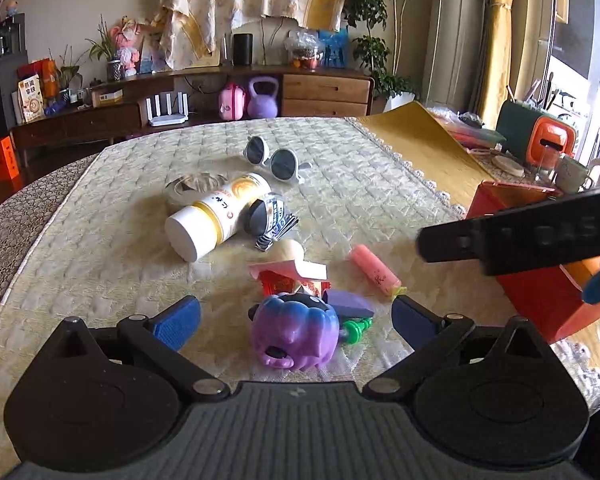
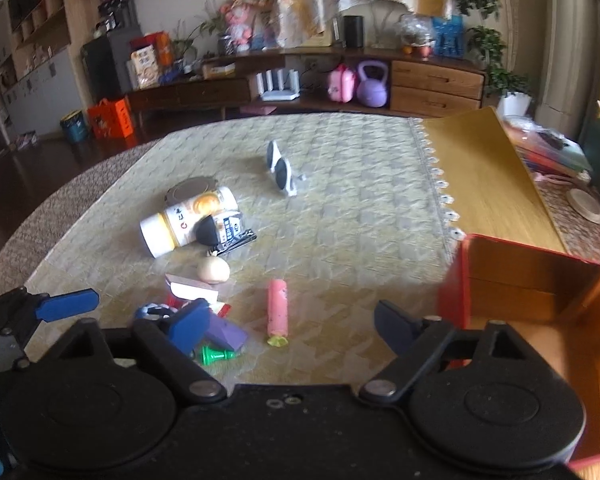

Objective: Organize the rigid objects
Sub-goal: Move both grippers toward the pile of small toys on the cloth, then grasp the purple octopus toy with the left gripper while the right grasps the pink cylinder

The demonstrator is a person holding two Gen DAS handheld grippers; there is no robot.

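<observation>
Desk [image 1: 100,280]: sunglasses [image 1: 274,160] behind bottle [image 1: 216,216]; toy [image 1: 296,332] nearest; tube [image 1: 374,270] right of it; box [image 2: 540,296] far right

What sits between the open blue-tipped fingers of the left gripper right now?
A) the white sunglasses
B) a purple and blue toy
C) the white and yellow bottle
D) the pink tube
B: in the left wrist view the purple and blue toy lies between the open left gripper fingers, untouched; the sunglasses, pink tube and bottle lie farther off.
</observation>
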